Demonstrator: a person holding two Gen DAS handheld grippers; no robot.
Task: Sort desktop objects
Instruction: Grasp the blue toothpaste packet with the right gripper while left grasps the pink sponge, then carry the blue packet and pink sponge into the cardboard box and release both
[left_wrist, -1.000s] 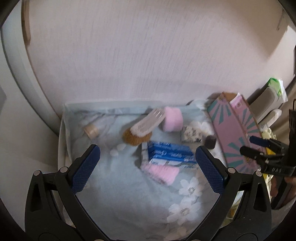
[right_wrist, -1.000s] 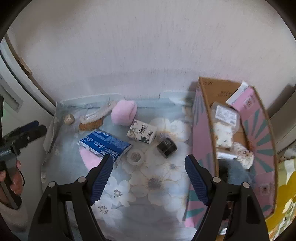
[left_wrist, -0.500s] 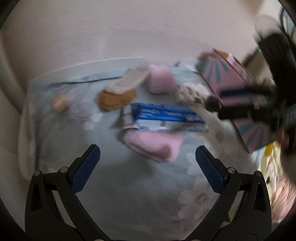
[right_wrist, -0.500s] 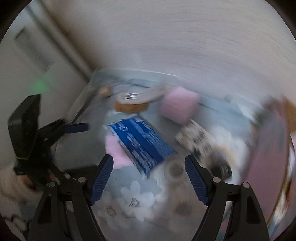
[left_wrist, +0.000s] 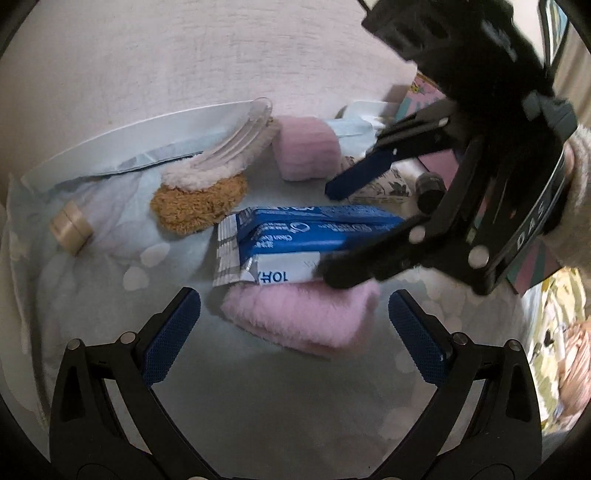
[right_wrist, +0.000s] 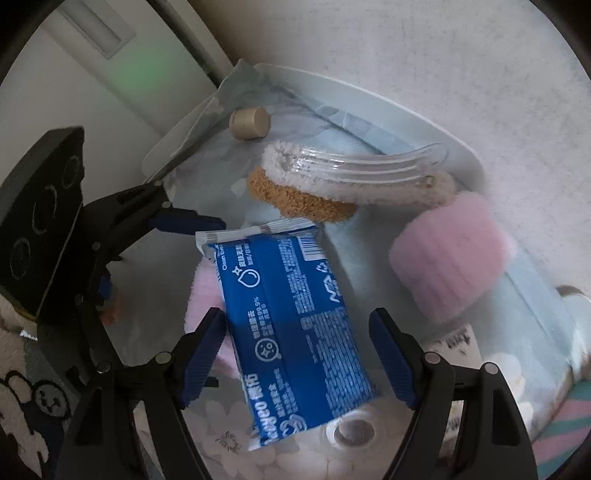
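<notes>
A blue wipes pack (right_wrist: 295, 314) lies on the floral cloth, partly on top of a pink fluffy cloth (left_wrist: 303, 317). My right gripper (right_wrist: 297, 354) is open and straddles the pack, one finger on each long side, pads not pressing. In the left wrist view the right gripper (left_wrist: 343, 225) comes in from the right over the pack. My left gripper (left_wrist: 295, 332) is open just in front of the pink fluffy cloth, holding nothing. From the right wrist view the left gripper (right_wrist: 147, 258) sits at the left, beside the pack.
A brush (left_wrist: 199, 192) with a clear handle, a pink roll (left_wrist: 306, 147) and a beige cap (left_wrist: 70, 227) lie behind the pack. A patterned box (left_wrist: 384, 188), a black jar (left_wrist: 428, 188) and a clear tape roll (right_wrist: 354, 432) lie to the right. The wall is close behind.
Both grippers have come down toward the cloth. The right one swung left and rolled until its fingers straddle the blue pack. The left one closed in on the pink fluffy cloth.
</notes>
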